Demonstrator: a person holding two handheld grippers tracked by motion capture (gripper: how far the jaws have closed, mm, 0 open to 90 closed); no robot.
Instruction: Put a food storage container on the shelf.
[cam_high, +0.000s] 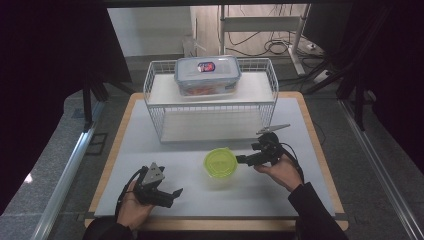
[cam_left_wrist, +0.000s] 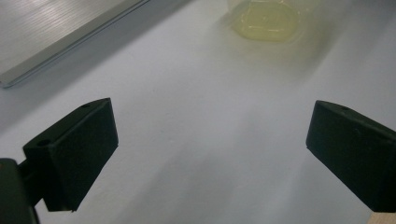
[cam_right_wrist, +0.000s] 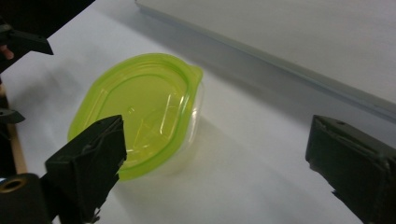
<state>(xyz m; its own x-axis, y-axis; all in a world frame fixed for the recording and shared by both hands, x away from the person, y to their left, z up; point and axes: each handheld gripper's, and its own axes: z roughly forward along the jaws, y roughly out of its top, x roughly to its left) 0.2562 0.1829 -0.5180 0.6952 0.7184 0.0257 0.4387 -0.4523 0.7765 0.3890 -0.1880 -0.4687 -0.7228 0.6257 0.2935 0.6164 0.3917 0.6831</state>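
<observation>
A small clear tub with a lime-green lid (cam_high: 220, 163) stands on the white table top (cam_high: 200, 200), in front of the wire rack. My right gripper (cam_high: 247, 155) is just to the tub's right, open, pointing at it. In the right gripper view the green-lidded tub (cam_right_wrist: 140, 109) lies past the left jaw, and the open right gripper (cam_right_wrist: 217, 140) holds nothing. My left gripper (cam_high: 172, 196) rests open near the table's front left. In the left gripper view its jaws stand wide apart (cam_left_wrist: 212, 126) over bare table, with the tub (cam_left_wrist: 268, 21) far ahead.
A white wire rack (cam_high: 210, 102) stands at the back middle of the table. On its upper shelf sits a clear box with a blue-clipped lid (cam_high: 207, 75). The rack's lower shelf edge (cam_right_wrist: 289, 70) runs close behind the tub. Wooden table edges frame the white top.
</observation>
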